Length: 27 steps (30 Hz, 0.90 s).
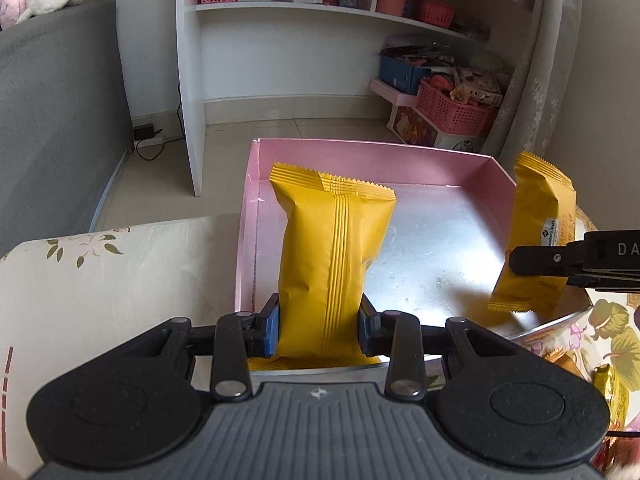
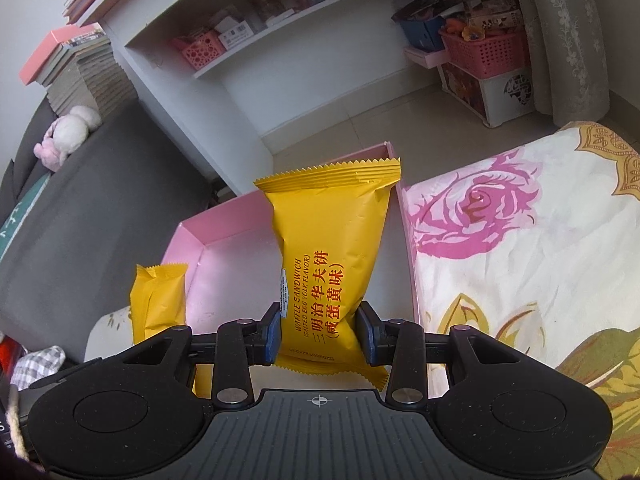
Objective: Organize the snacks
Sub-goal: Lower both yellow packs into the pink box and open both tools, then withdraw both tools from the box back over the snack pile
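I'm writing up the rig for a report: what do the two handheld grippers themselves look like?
Both match: the left gripper and right gripper have a ribbed dark grey body with a small crosshair mark, round black housings either side, black linkage arms with silver pivot pins, and blue pads on black fingers. White lettering marks the right one's side.

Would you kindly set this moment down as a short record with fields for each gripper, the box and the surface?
left gripper: shut on a yellow snack packet, seam side to the camera
right gripper: shut on a second yellow packet, printed side to the camera
pink box: open, nothing lying on its silvery floor
both packets: upright, held over the box
surface: floral cloth
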### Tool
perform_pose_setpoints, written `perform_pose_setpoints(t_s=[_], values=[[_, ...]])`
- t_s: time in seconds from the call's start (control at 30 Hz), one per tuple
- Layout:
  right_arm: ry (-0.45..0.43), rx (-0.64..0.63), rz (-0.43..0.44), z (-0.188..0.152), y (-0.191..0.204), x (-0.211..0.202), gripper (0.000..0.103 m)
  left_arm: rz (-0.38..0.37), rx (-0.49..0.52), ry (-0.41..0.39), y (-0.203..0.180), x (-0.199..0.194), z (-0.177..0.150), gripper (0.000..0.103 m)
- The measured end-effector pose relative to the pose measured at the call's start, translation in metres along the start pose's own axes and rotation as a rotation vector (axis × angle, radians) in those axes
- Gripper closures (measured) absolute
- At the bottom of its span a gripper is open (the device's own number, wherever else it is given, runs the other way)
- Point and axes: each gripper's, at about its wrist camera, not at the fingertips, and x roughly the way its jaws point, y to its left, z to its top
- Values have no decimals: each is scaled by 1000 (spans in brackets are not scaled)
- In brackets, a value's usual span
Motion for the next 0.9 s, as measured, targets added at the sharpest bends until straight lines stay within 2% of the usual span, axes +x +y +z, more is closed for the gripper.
perform_pose_setpoints(t_s=[0.13, 0.4, 0.53, 0.6, 0.7, 0.77, 0.83, 0.9], values=[[37, -31, -4, -2, 5, 2, 65, 18, -17, 48, 0, -3, 1, 70], [113, -85, -4, -7, 21, 3, 65, 109, -44, 169, 1, -10, -5, 70], [125, -95, -5, -10, 27, 4, 64, 136, -36, 188, 0, -12, -6, 70], [126, -95, -4, -12, 29, 4, 63, 142, -41, 182, 0, -12, -6, 70], [124, -71, 8, -12, 29, 3, 60, 125, -36, 125, 1, -13, -10, 67], [113, -42, 29, -14, 28, -2, 46, 120, -41, 80, 3, -14, -13, 62], [100, -30, 36, -13, 28, -9, 41, 101, -52, 61, 4, -18, -14, 59], [89, -28, 33, -12, 29, -18, 38, 89, -55, 36, 1, -26, -14, 49]])
